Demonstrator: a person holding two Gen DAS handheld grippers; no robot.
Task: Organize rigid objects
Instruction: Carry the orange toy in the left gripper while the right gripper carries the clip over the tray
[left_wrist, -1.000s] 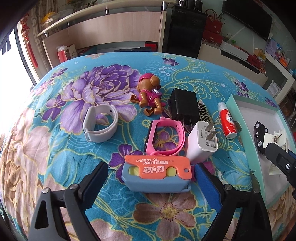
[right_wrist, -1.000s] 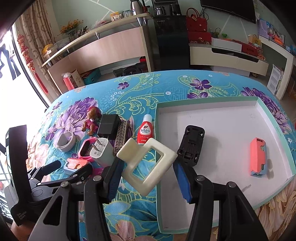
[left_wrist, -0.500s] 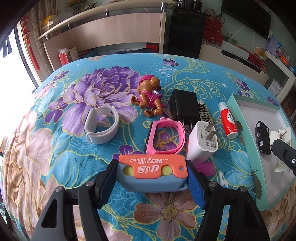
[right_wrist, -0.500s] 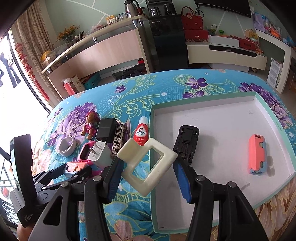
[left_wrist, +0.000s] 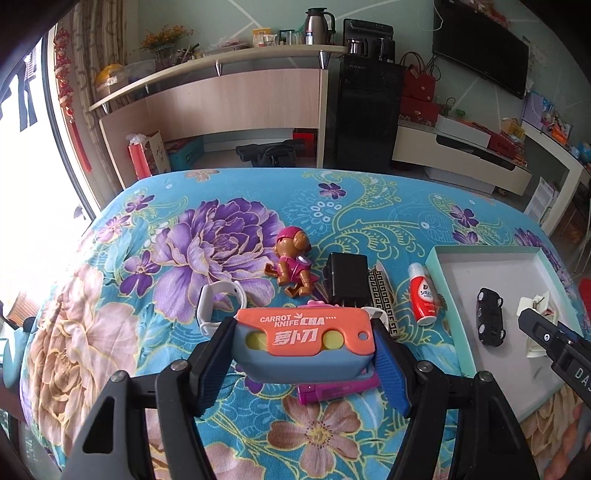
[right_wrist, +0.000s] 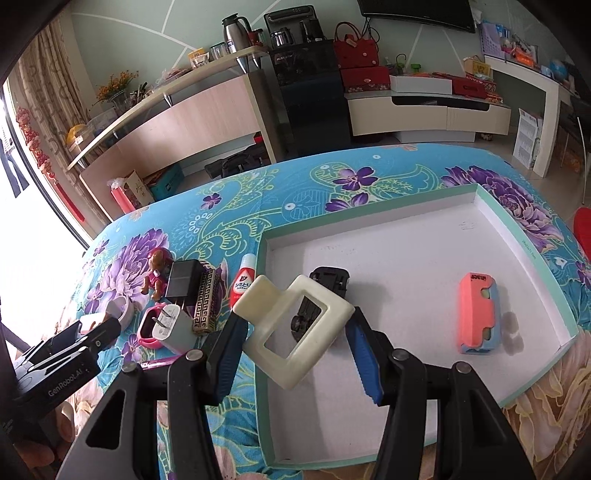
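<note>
Floral tablecloth (left_wrist: 207, 254); behind: wooden counter (left_wrist: 236, 99), thermos (left_wrist: 314, 22), black cabinet (left_wrist: 365, 110), TV (left_wrist: 480, 55), red bags (right_wrist: 356, 48).

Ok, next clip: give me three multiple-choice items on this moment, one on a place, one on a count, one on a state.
1. Where is the black toy car?
A. inside the white tray
B. on the floral cloth
C. in the left gripper

2. How many things lie on the tray floor?
A. none
B. two
C. five

3. What does the left gripper do?
A. hangs open
B. clamps the carrot knife toy
C. clamps the red bottle

Answers:
1 A, it sits within the tray walls.
2 B, only the car and the orange block rest there.
3 B, both pads press the toy's ends.
</note>
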